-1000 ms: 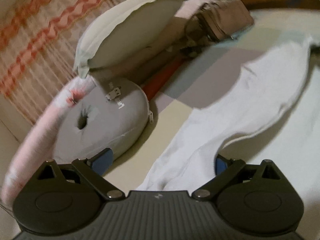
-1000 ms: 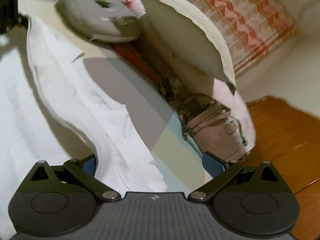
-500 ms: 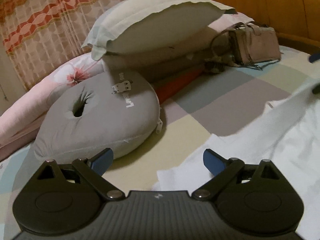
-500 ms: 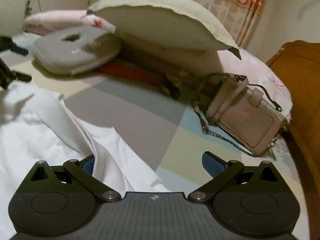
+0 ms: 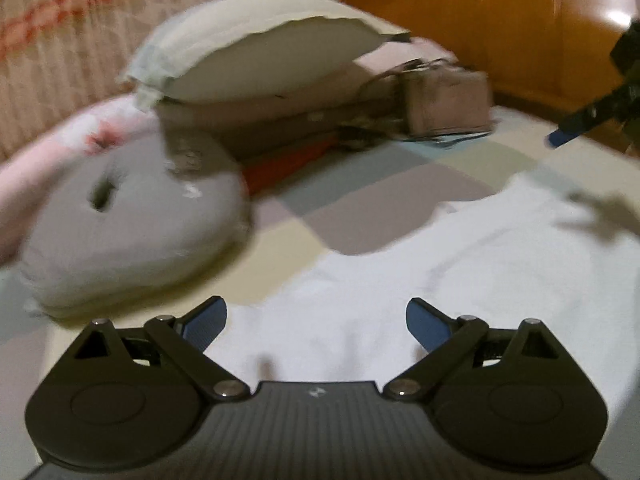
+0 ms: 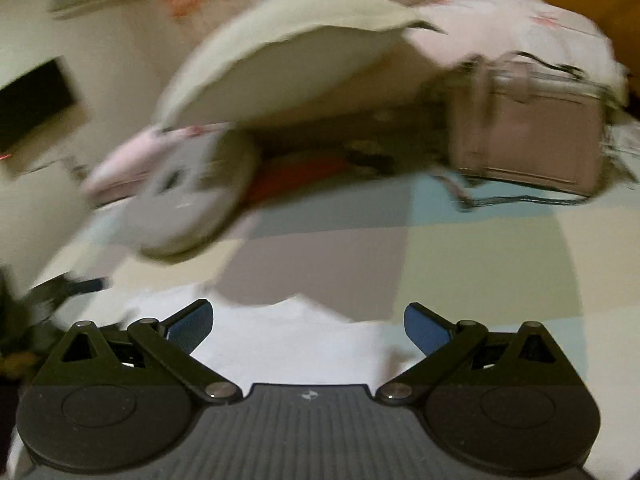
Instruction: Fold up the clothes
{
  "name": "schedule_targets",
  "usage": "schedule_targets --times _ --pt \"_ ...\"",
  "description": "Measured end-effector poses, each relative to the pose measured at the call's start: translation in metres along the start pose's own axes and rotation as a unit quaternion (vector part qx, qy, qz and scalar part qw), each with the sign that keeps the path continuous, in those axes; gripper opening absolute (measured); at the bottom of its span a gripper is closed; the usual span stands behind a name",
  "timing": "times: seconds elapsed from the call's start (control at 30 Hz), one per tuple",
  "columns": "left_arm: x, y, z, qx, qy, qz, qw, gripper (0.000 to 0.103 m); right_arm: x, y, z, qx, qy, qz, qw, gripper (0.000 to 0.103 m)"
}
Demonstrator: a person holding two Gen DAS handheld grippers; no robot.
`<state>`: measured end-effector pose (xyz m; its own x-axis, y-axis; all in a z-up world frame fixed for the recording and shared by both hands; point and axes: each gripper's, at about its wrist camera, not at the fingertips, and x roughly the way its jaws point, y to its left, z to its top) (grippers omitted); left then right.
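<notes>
The white garment (image 5: 460, 280) lies spread on the bed (image 5: 400, 184), covering the near part of the patchwork cover, its far edge uneven and partly rumpled. Both views are blurred, so seams, sleeves and collar cannot be told apart.

The left claw (image 5: 316, 322) hangs over the near part of the garment with its jaws wide apart and nothing between them. The right claw (image 6: 308, 320) stands likewise over the garment's far edge, jaws spread, holding nothing. In the left view the right claw's blue tip shows above the garment towards the bed's far right corner, well apart from the left claw.

Risks, as judged from this state:
- Cloth is thin and limp. A claw closing on the flat surface may pinch both layers, or the bed cover beneath, and drag the cover along with the fold.
- The far edge is not straight. Folding without first flattening it would likely set creases into the fold.
- If the two claws grip at unequal heights, the fold line will probably run skewed.

Beyond the garment, towards the head of the bed, lie a grey ring cushion (image 5: 132, 224), a cream pillow (image 5: 260, 48) and a beige handbag (image 6: 528, 136). A wide sweep may carry cloth against the cushion, which lies near the garment's left side.
</notes>
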<state>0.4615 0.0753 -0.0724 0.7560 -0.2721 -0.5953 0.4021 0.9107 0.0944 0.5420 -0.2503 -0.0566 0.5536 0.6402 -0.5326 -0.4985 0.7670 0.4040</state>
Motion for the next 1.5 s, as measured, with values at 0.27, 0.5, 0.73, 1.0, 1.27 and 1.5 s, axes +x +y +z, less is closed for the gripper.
schedule_targets --times 0.27,0.5,0.73,1.0,1.27,1.5 --pt "-0.012 0.002 -0.045 -0.059 0.039 -0.087 0.9937 0.096 -0.019 0.036 -0.082 -0.018 0.043 0.037 0.998 0.103" --pt "-0.024 -0.006 -0.077 -0.024 0.073 -0.059 0.9952 0.097 -0.047 0.060 -0.161 -0.023 0.060 -0.009 0.998 0.103" --pt "-0.029 -0.008 -0.044 -0.071 0.029 -0.077 0.9940 0.097 -0.054 0.085 -0.150 -0.020 0.023 -0.077 0.997 0.103" --pt "0.028 -0.026 0.001 -0.141 0.003 -0.151 0.9784 0.097 -0.019 0.097 -0.161 -0.036 0.056 -0.174 0.983 0.103" --pt "0.084 -0.027 0.011 -0.143 0.025 -0.052 0.9880 0.096 -0.028 0.109 -0.181 -0.049 0.046 -0.202 0.977 0.103" --pt "0.046 -0.035 0.007 -0.132 0.019 -0.057 0.9895 0.096 -0.043 0.103 -0.174 0.006 0.020 -0.164 0.986 0.103"
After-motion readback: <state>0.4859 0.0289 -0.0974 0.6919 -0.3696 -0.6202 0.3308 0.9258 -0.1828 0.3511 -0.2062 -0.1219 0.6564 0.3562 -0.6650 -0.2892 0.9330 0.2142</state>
